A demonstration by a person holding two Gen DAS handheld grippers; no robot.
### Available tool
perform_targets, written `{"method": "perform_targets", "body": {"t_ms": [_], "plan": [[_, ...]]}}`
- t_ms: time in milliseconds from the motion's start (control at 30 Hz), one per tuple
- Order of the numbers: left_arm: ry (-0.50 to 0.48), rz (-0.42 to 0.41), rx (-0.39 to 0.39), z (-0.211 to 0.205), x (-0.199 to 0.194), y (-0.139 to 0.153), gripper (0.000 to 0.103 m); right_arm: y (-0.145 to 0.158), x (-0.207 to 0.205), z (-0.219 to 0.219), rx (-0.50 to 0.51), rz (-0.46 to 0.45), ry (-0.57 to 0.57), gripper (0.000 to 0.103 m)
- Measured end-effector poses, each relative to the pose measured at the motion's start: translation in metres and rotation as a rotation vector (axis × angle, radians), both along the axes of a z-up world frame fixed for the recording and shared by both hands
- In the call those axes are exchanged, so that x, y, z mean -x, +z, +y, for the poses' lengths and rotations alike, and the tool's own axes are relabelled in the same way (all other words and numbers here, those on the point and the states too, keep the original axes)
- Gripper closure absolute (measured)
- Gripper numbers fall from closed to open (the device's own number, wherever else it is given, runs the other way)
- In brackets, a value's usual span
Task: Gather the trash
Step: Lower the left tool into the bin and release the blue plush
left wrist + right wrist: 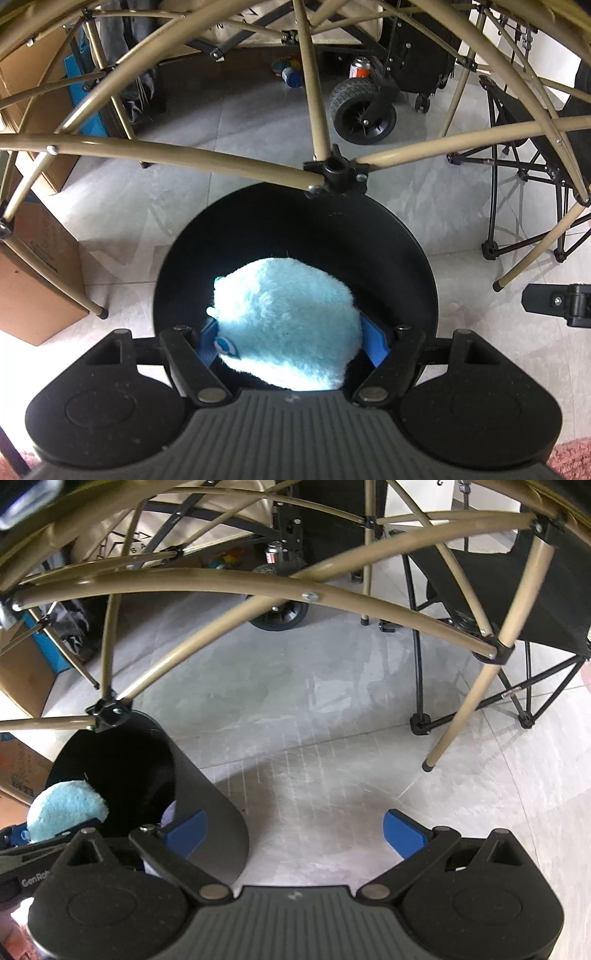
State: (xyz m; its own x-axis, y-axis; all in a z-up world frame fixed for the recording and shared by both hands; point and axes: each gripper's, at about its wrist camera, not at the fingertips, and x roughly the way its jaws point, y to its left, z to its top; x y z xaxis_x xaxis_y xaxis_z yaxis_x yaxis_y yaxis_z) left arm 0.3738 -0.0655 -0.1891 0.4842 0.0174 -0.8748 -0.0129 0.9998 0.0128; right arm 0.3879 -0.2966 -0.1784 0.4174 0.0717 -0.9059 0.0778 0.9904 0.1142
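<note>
A fluffy light-blue plush object (pixel 284 321) is clamped between the blue pads (pixel 207 341) of my left gripper (pixel 291 332), which is shut on its sides. It hangs in the mouth of a round black bin (pixel 373 229) standing on the tiled floor. The right wrist view shows the same bin (pixel 210 797) at lower left with the plush (pixel 66 808) in its opening. My right gripper (pixel 293 830) stands open just to the right of the bin, over bare floor, with nothing between its fingers.
Tan metal tubes of a folding frame (pixel 207 158) cross low over the bin, joined at a black hub (pixel 334 173). Cardboard boxes (pixel 33 288) stand at left. A black wheel (pixel 364 110) and a spray can (pixel 359 68) lie behind. A black folding chair (pixel 491 590) is at right.
</note>
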Motion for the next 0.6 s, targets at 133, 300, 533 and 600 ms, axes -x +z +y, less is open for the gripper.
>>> {"method": "perform_targets", "body": {"t_ms": [133,300,533,600], "plan": [[0.0,0.015,0.0,-0.004,-0.004,-0.005,0.028,-0.004,0.0,-0.007,0.001,0.007,-0.015,0.001],[0.014,0.036,-0.013,-0.006,-0.007,-0.011,0.027,-0.005,0.001,-0.01,0.0,0.009,-0.017,0.001],[0.029,0.053,-0.028,-0.005,-0.007,-0.012,0.009,-0.004,0.001,-0.009,0.002,0.008,-0.012,0.001],[0.032,0.041,-0.028,-0.005,-0.006,-0.011,0.001,-0.004,0.001,-0.009,0.002,0.008,-0.012,0.001]]}}
